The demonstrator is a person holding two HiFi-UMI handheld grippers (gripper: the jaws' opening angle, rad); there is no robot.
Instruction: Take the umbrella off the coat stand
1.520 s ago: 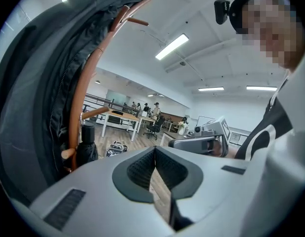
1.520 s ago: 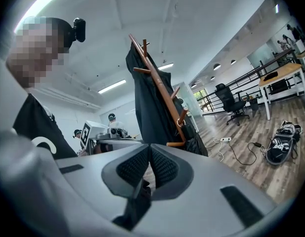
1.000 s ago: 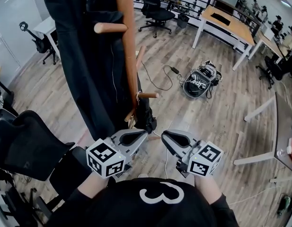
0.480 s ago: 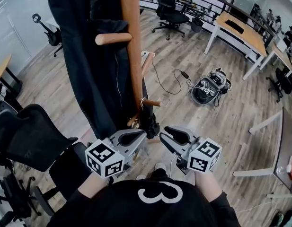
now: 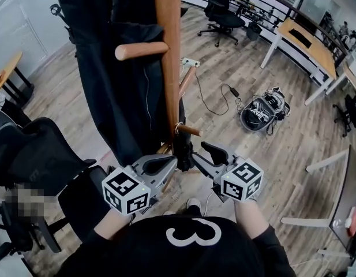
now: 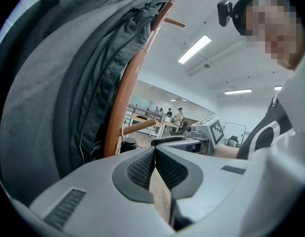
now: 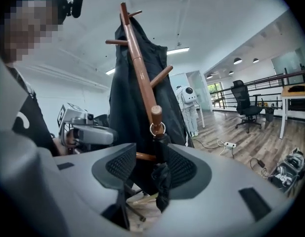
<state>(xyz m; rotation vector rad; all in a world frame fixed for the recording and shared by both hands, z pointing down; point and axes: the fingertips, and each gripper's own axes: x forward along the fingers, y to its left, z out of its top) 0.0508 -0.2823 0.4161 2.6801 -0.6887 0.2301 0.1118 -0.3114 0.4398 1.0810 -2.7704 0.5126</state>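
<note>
Now right gripper [image 7: 145, 164] jaws, just opened to take it, straddle black folded umbrella [image 7: 161, 180] ring-hung on brown wooden peg [image 7: 156, 114]; left gripper [image 6: 154, 156] jaws together, empty.

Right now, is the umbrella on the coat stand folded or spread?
Folded: the umbrella hangs, a slim bundle, by a ring on a peg.

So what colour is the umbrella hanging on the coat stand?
The umbrella is black, clearest in the right gripper view.
</note>
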